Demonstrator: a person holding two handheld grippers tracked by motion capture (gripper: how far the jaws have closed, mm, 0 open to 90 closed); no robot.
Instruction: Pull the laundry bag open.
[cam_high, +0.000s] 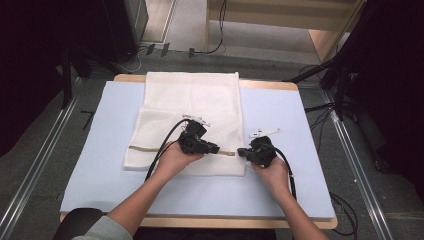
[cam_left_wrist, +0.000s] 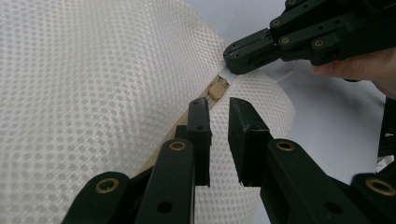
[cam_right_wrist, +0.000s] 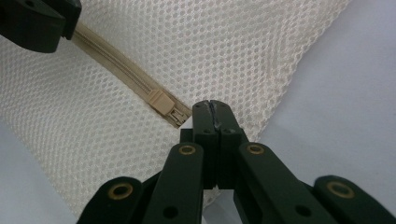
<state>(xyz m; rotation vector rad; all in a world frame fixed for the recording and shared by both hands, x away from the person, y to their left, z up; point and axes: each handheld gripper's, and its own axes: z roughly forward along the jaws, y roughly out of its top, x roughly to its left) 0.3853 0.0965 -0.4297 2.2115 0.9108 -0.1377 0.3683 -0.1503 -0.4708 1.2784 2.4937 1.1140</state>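
Near the table's (cam_high: 90, 150) front edge lay a zipped mesh bag (cam_high: 165, 145); right gripper (cam_right_wrist: 211, 108) fingers clamped its zipper end, left gripper (cam_left_wrist: 219, 116) fingers open above the zipper.

no writing, label, brand mark or number can be read anywhere here, not on the white mesh bag (cam_high: 192, 107), nor its beige zipper (cam_right_wrist: 126, 74), nor the black grippers, nor the pale blue table cover (cam_high: 280, 185).

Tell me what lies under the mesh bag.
The mesh bag lies partly on a white towel and partly on the blue mat. Its contents cannot be made out.
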